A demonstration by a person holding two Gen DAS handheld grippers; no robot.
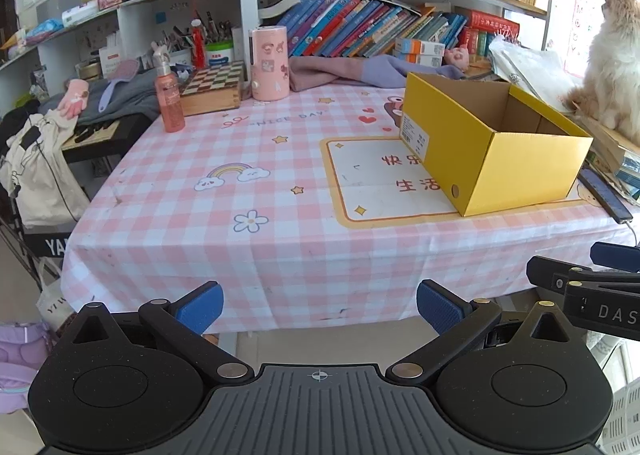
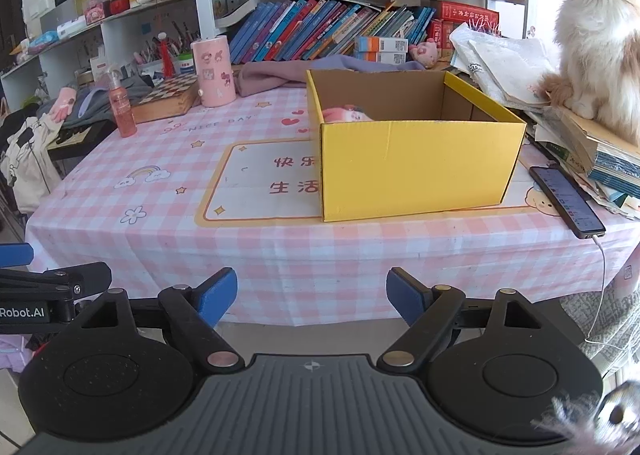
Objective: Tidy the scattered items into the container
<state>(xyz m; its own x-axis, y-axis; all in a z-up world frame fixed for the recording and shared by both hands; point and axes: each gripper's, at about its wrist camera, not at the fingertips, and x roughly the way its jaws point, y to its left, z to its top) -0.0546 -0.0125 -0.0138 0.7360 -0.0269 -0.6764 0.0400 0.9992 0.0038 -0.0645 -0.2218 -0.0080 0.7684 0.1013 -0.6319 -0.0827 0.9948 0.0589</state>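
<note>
A yellow cardboard box (image 1: 500, 171) stands open-topped on the pink checked tablecloth (image 1: 240, 159), right of the middle. In the right wrist view the box (image 2: 416, 167) has a pink soft item (image 2: 346, 115) lying inside at its left end. My left gripper (image 1: 319, 307) is open with nothing between its blue pads, and it hovers in front of the table's near edge. My right gripper (image 2: 312, 297) is also open and empty, beside the left one and facing the box. One blue pad (image 1: 614, 257) of the right gripper shows at the left wrist view's right edge.
At the back left stand a pink spray bottle (image 1: 170, 99), a pink cylinder (image 1: 269, 63) and a chessboard box (image 1: 212, 89). A pink glove (image 1: 74, 97) lies on grey cloth. A phone (image 2: 566, 201) lies right of the box. A cat (image 2: 596, 35) sits on stacked papers.
</note>
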